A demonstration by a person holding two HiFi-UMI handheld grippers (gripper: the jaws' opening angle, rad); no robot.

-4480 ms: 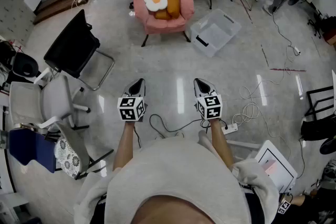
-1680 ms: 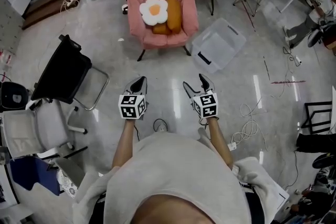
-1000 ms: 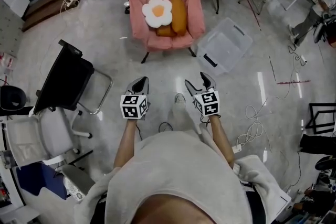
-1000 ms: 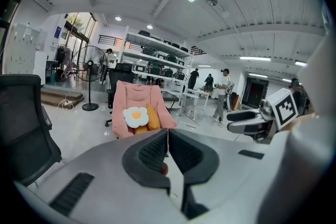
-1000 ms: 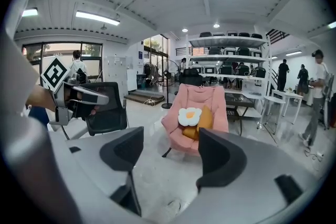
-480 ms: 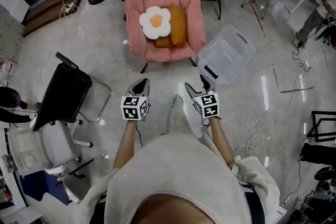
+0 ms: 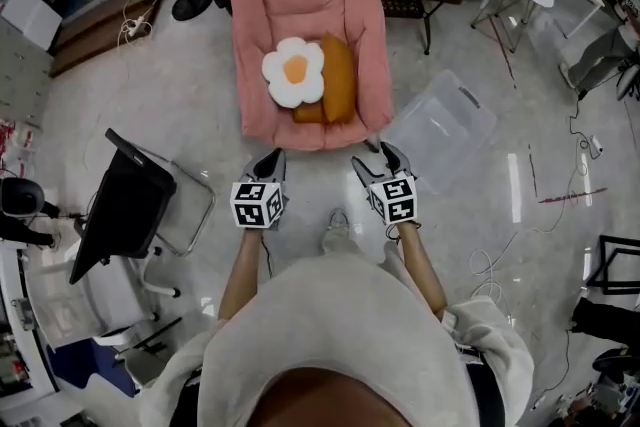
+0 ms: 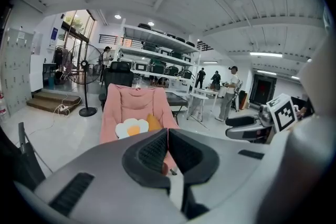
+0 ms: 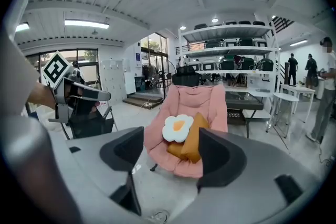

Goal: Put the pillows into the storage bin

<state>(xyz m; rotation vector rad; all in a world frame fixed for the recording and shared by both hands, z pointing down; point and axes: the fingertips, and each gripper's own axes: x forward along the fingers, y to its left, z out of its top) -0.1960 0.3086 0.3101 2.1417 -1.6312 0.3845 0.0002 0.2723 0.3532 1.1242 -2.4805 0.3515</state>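
Approach step, no pillow taken yet.
L gripper (image 7: 268, 158) is closed, empty; R gripper (image 7: 378, 155) stands half open, empty. Flower pillow (image 7: 294, 72) & orange pillow (image 7: 338, 78) lie on pink chair (image 7: 260, 5), storage bin (image 7: 440, 125) beside it. Next I probably must reach fwd and grip one pillow.

Glossy grey floor (image 7: 200, 105) all round, and on it stands a pink armchair (image 7: 258, 25). On its seat a white flower pillow (image 7: 294, 72) leans against an upright orange pillow (image 7: 339, 75), with a second orange pillow (image 7: 308, 113) lying low beneath them. Just right of the armchair, a clear storage bin (image 7: 440, 125) sits on the floor. A black chair (image 7: 125, 210) stands off to the left, and cables (image 7: 495, 260) trail at the right.
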